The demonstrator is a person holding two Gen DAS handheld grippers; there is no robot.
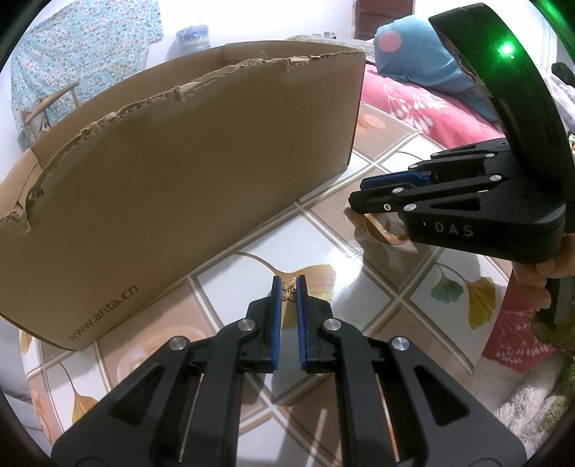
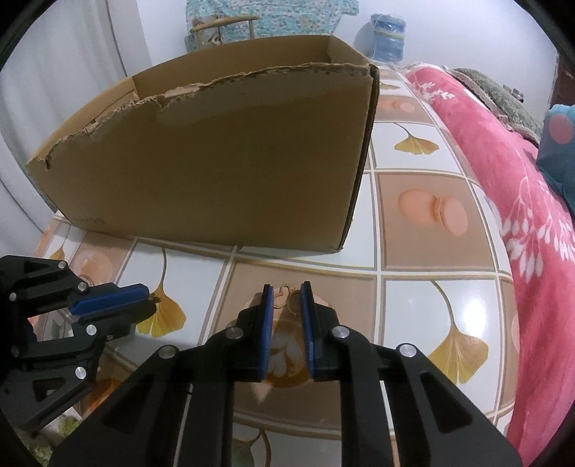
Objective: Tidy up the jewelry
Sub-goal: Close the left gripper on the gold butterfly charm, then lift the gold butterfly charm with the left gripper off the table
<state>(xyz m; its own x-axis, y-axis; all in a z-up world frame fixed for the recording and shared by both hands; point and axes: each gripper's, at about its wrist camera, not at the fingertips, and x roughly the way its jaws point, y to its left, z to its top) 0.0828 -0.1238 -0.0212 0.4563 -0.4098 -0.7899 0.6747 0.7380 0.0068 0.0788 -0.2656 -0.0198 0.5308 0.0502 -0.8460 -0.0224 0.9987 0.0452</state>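
Note:
My left gripper [image 1: 288, 283] is shut on a small gold butterfly-shaped brooch [image 1: 288, 290], pinched at its fingertips just above the tiled tabletop. It also shows at the left of the right wrist view [image 2: 149, 296]. My right gripper [image 2: 286, 289] holds a thin gold heart-shaped piece of jewelry [image 2: 284, 296] between its blue pads, low over the table. It shows at the right of the left wrist view [image 1: 359, 195]. A brown cardboard box [image 1: 201, 151] with a torn top edge stands behind both grippers, and shows in the right wrist view [image 2: 230, 158] too.
The tabletop [image 2: 431, 298] has glossy tiles printed with ginkgo leaves and macarons. A pink floral blanket [image 2: 521, 201] lies along the right side with a blue pillow [image 1: 417, 54]. A water jug [image 2: 388, 36] and a chair [image 2: 222, 28] stand behind the box.

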